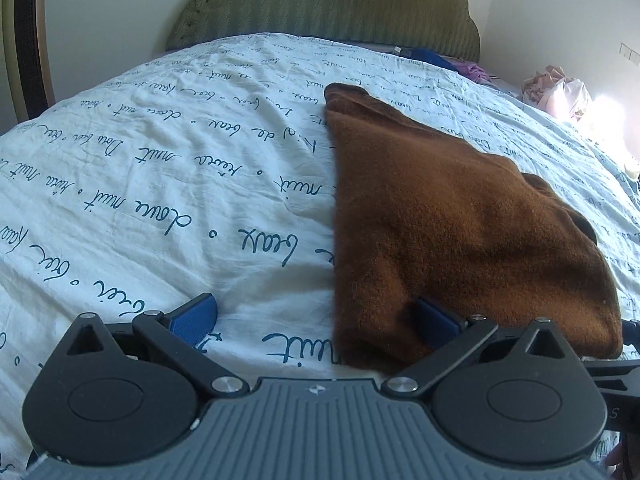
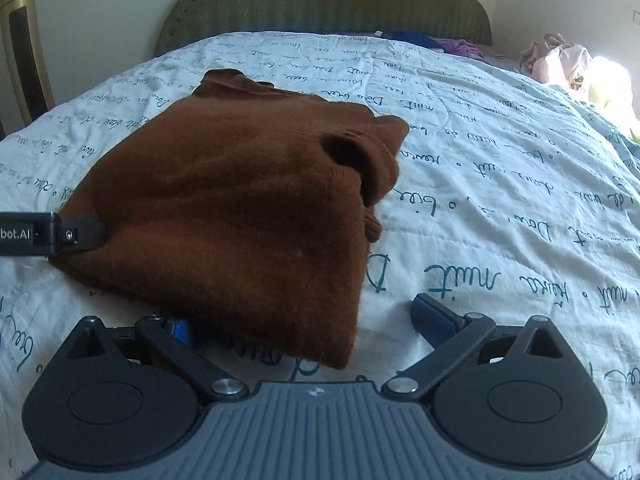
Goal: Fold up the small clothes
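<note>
Left wrist view: looked down over a bed (image 1: 160, 168) spread with a pale cover bearing dark handwritten script. Brown fuzzy garment (image 1: 440, 232) lay folded on the cover, toward the near edge of the bed, right of the middle. Left gripper (image 1: 316, 320) stood spread wide, one blue pad (image 1: 196, 316) bare over the cover, the other blue pad partly buried under the garment's near hem, nothing pinched. Far edge carried a green headboard (image 1: 320, 4); blue and purple cloth there too small to make out. Pinkish heap at the right edge washed out by glare. A dark gripper part cut off at the right border.

Right wrist view: same brown garment (image 2: 240, 208), now left of the middle, near corner lying between the spread fingers. Right gripper (image 2: 304, 320) stood fully spread, left pad mostly hidden beneath the hem, right pad (image 2: 434, 316) clear on the cover, no grip. Left gripper's finger (image 2: 80, 234) reached in from the left border against the garment's left corner, rest cut off, printed label only partly readable
</note>
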Available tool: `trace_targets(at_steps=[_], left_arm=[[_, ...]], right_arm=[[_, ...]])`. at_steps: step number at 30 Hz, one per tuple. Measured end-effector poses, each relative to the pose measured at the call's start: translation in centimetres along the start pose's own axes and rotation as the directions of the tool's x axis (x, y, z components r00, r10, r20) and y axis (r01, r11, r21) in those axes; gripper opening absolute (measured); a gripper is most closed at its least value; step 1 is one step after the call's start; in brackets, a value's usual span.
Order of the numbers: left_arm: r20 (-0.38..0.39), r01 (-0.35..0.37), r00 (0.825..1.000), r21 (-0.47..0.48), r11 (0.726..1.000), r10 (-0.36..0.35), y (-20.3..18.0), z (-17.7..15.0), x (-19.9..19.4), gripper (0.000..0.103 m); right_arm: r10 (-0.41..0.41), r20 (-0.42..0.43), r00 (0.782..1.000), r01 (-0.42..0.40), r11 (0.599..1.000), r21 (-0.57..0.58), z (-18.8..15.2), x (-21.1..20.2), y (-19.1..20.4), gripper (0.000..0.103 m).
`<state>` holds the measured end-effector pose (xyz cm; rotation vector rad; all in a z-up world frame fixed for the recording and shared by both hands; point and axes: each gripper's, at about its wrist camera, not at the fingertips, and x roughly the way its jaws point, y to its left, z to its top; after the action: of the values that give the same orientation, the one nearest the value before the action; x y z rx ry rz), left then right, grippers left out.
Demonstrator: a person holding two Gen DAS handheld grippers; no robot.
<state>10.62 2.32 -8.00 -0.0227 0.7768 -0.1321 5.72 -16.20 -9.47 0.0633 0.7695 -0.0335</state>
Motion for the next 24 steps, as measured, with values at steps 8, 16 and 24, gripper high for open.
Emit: trace_targets(at_steps=[8, 16, 24], left_arm=[[0.001, 0.003, 1.0, 0.006, 1.0, -0.003, 0.1, 0.0, 0.0, 0.103], [0.017, -0.03, 0.999, 0.036, 0.999, 0.029, -0.7, -0.3, 0.1, 0.103], [0.04, -0.058, 0.998, 0.061, 0.996, 0.056, -1.1, -0.6, 0.0, 0.103]], right_arm=[[0.008, 0.026, 1.0, -0.009, 1.0, 0.009, -0.3, 0.1, -0.4, 0.103], [0.008, 0.028, 1.0, -0.008, 1.0, 0.008, -0.3, 0.1, -0.4, 0.103], [0.009, 0.027, 1.0, -0.009, 1.0, 0.008, -0.3, 0.1, -0.4, 0.103]])
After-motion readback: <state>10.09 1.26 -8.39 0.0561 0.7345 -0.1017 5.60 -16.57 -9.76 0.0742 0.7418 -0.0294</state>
